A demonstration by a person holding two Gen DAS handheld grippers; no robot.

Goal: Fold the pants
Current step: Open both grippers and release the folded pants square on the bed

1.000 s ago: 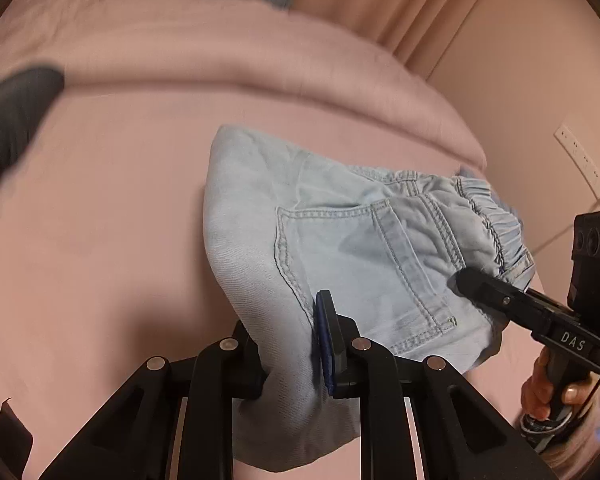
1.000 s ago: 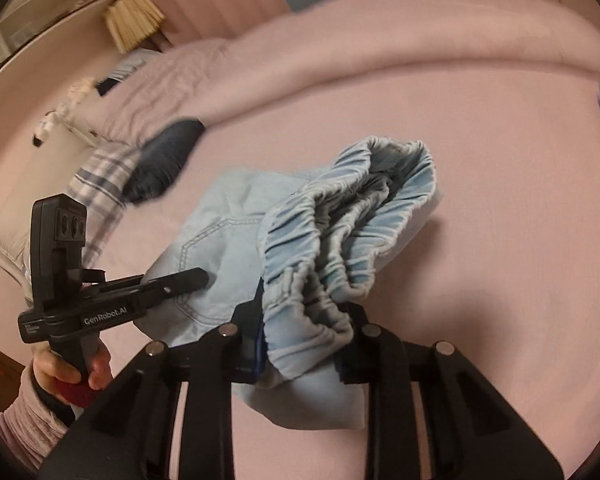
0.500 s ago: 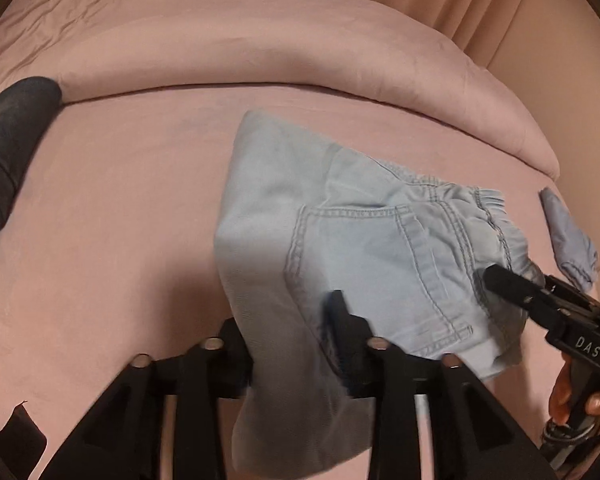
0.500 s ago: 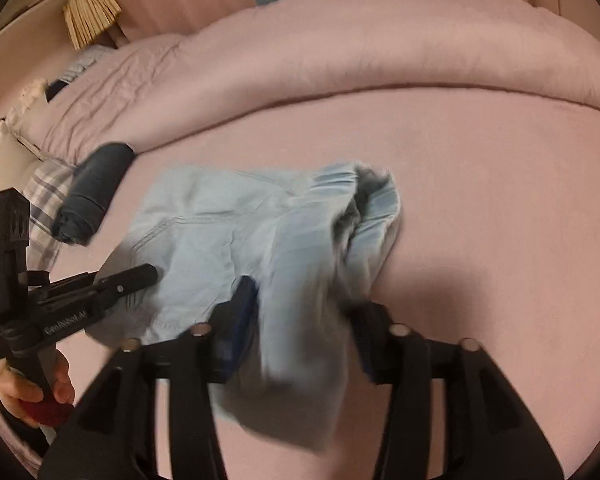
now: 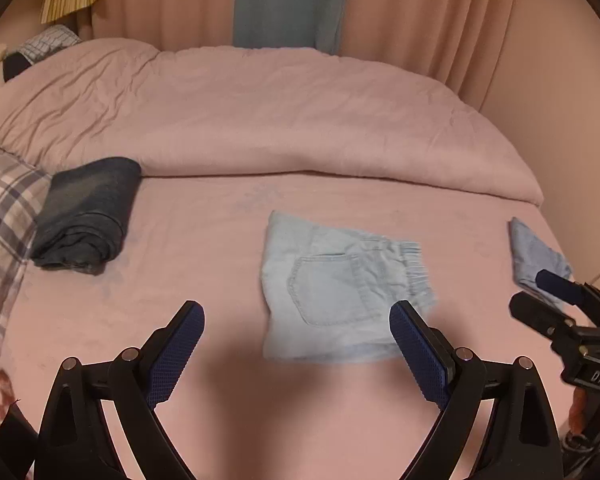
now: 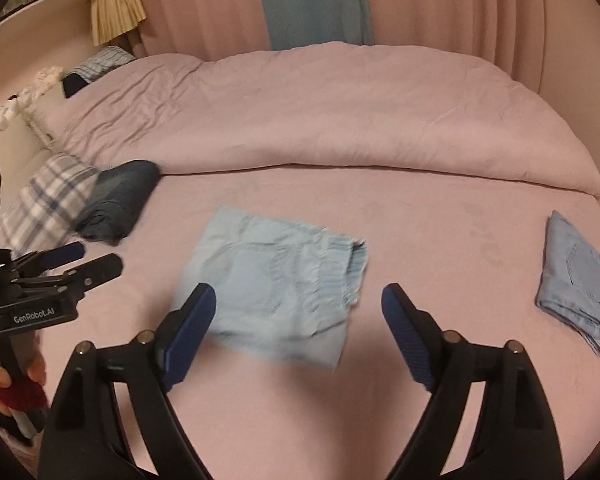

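Note:
Light blue denim pants (image 5: 340,292) lie folded into a small rectangle on the pink bed sheet, back pocket up and elastic waistband to the right. They also show in the right wrist view (image 6: 276,280). My left gripper (image 5: 296,320) is open and empty, raised just in front of the pants. My right gripper (image 6: 298,300) is open and empty, also above the near edge of the pants. Each gripper shows in the other's view, the right one (image 5: 540,292) at the far right and the left one (image 6: 96,260) at the far left.
A folded dark denim garment (image 5: 84,216) lies at the left next to a plaid pillow (image 5: 0,216). Another folded light blue garment (image 6: 580,280) lies at the right bed edge. A rolled pink duvet (image 5: 260,120) runs along the back, with curtains behind.
Both grippers have opened and let go of the pants, which now lie flat on the bed. Both grippers have pulled back and up from them.

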